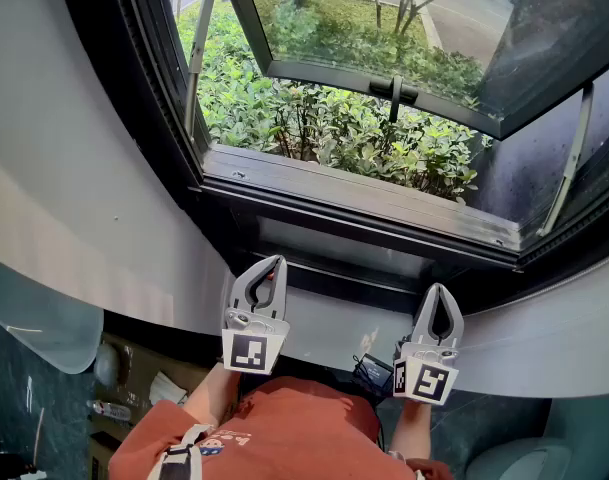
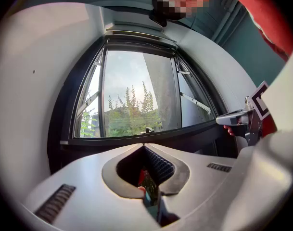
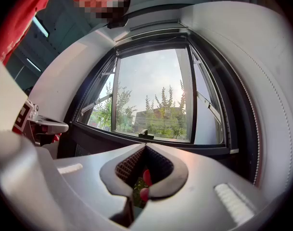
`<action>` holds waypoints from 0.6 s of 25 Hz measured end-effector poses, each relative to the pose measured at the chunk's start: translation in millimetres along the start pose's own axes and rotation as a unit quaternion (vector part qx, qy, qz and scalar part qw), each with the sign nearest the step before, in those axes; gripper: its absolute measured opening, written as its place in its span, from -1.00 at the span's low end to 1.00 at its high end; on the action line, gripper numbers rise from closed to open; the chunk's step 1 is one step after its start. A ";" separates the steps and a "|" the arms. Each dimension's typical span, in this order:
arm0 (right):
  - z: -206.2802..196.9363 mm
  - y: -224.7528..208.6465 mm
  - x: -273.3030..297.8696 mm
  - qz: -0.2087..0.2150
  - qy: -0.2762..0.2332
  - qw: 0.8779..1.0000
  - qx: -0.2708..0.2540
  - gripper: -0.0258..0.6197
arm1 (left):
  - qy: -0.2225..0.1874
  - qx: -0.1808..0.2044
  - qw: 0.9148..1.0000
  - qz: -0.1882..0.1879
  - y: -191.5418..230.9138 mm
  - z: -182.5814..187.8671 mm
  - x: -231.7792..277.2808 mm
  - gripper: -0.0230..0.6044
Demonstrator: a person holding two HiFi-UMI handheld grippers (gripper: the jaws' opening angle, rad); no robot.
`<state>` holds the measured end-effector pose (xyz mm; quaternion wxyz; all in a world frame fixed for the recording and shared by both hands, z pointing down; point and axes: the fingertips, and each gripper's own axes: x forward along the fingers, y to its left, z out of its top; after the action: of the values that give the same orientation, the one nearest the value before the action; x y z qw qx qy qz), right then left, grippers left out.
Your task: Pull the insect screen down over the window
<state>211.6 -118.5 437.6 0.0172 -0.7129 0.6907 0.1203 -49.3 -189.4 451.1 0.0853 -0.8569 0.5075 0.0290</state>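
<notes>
Black-framed window (image 1: 356,196) fills the upper frame; below it, left tool (image 1: 275,261) and right tool (image 1: 437,288) sit shut, empty. Open both, then reach its top evenly.

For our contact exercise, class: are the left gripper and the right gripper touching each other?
Apart. The head view shows the left gripper and the right gripper side by side, with pale wall plainly between them.

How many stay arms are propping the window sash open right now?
2. The left stay arm slants along the left side of the opening; the right stay arm slants along the right side. The head view cuts off above them, so more could be hidden.
</notes>
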 end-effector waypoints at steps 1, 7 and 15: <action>-0.7 0.0 0.1 0.000 0.001 1.000 -0.002 -0.89 | 0.001 -0.001 1.000 0.000 -1.1 -0.4 0.1 -0.91; -2.3 0.5 0.6 0.003 0.002 1.000 -0.009 -0.89 | 0.006 -0.003 1.000 0.004 -3.1 -4.7 -1.5 -0.91; -4.2 -0.4 -0.8 -0.001 -0.006 1.000 0.004 -0.89 | 0.006 -0.011 1.000 0.001 -7.3 -5.4 -1.6 -0.91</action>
<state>212.7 -118.5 441.7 0.0247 -0.7130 0.6900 0.1222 -43.9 -185.6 457.4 0.0731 -0.8575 0.5084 0.0292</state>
